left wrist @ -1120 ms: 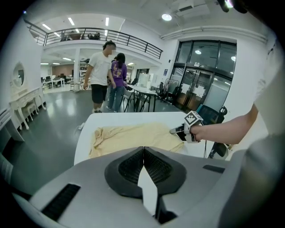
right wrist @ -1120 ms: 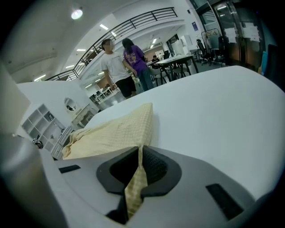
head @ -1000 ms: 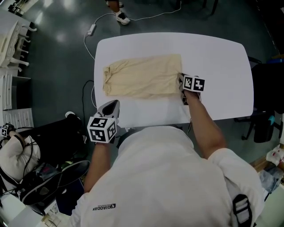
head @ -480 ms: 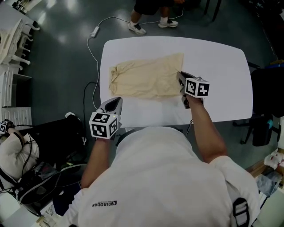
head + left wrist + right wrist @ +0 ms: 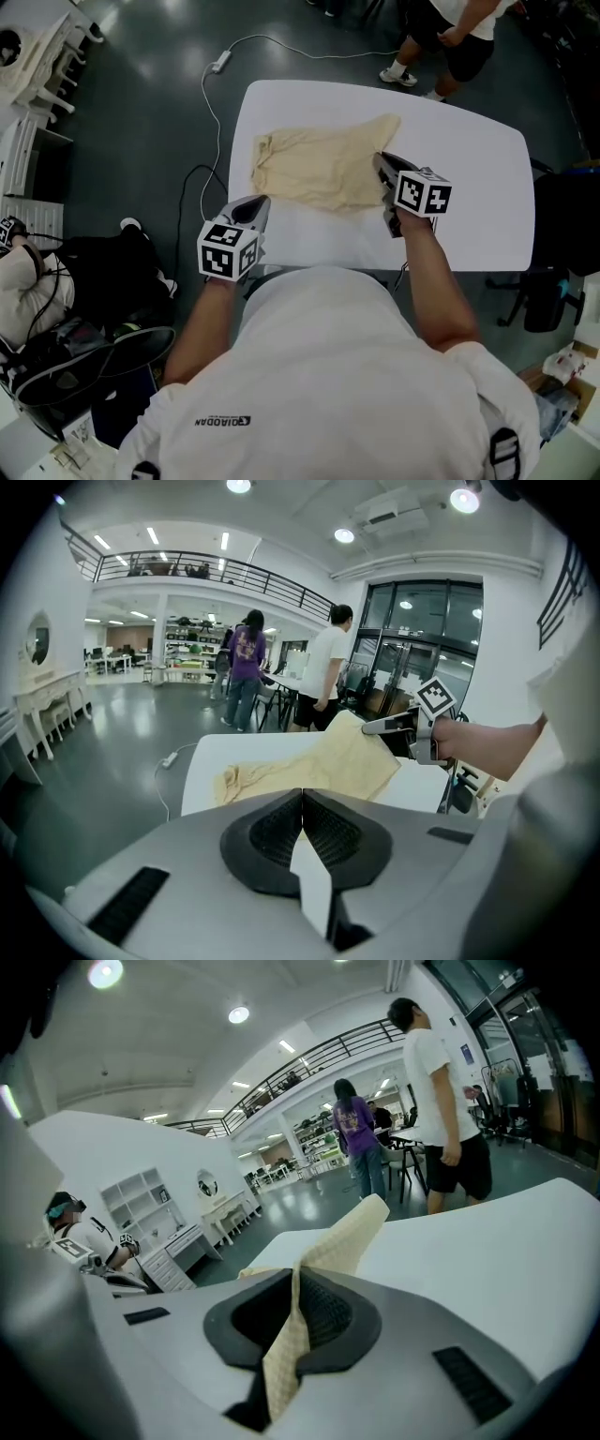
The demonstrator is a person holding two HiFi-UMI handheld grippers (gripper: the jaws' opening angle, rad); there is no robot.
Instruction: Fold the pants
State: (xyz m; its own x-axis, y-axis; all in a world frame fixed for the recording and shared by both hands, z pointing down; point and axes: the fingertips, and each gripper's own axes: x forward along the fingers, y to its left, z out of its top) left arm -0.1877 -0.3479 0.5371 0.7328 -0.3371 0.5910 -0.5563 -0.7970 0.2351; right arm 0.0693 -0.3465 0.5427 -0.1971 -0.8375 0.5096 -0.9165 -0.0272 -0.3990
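Note:
Beige pants (image 5: 314, 169) lie across the white table (image 5: 469, 187), waistband bunched at the left. My right gripper (image 5: 380, 161) is shut on their right end and holds that edge lifted off the table. In the right gripper view the fabric (image 5: 347, 1237) runs up out of the closed right gripper (image 5: 295, 1283). My left gripper (image 5: 261, 203) hovers over the table's near edge, in front of the pants and apart from them. In the left gripper view the left gripper (image 5: 302, 797) is shut at the tips, and the pants (image 5: 309, 766) and the right gripper (image 5: 375, 728) lie beyond.
A person (image 5: 459, 28) stands just past the table's far edge. A white cable (image 5: 220, 66) trails on the floor at the far left. A black chair (image 5: 567, 206) stands to the right. Bags and clutter (image 5: 56, 291) sit on the floor at the left.
My right gripper has risen and carried the pants' right end up off the table. The left gripper has hardly moved. A person has walked along the far side.

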